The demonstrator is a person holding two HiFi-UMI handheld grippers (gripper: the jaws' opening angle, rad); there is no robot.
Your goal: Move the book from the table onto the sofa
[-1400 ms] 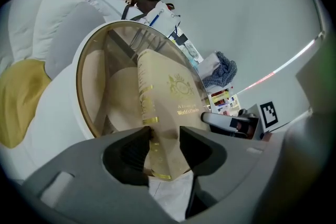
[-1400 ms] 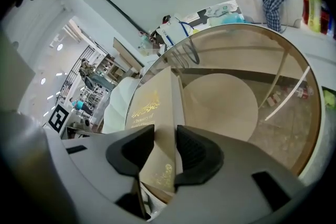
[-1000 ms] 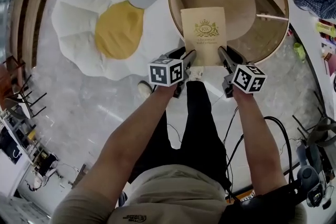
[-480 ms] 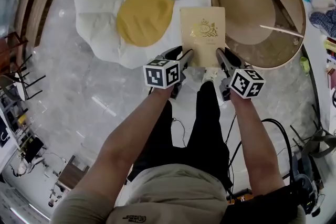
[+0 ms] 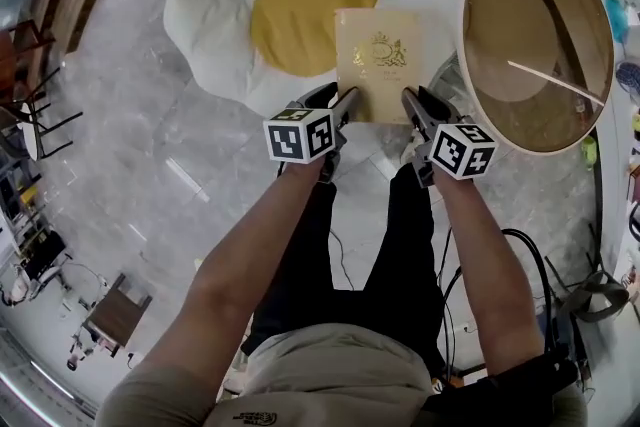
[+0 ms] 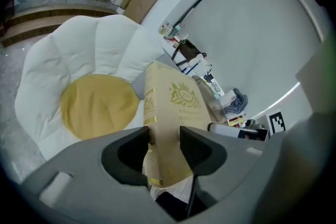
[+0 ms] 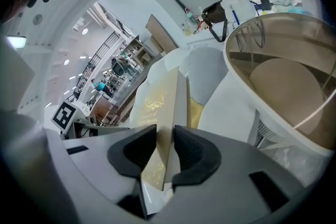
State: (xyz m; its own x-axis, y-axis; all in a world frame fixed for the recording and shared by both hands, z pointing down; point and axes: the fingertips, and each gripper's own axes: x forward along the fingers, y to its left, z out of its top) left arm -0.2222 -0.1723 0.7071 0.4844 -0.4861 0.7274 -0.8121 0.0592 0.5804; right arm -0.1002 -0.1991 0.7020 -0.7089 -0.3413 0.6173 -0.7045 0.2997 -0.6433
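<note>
The sofa [image 5: 300, 15], white petals round a yellow centre, fills the left. The left gripper [image 5: 335, 103] pinches the book [image 5: 378, 65] at its near spine corner, jaws pressed on both covers. The book hangs level in the air above the sofa's right side, partly over the yellow centre. The right gripper [image 5: 412, 105] clamps the near corner on the page-edge side. The round table [image 5: 520, 35] stands just beside the sofa, at right.

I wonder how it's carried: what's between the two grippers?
A cream hardcover book with a gold crest, clamped by the jaws of the left gripper and right gripper; the head view shows it.
</note>
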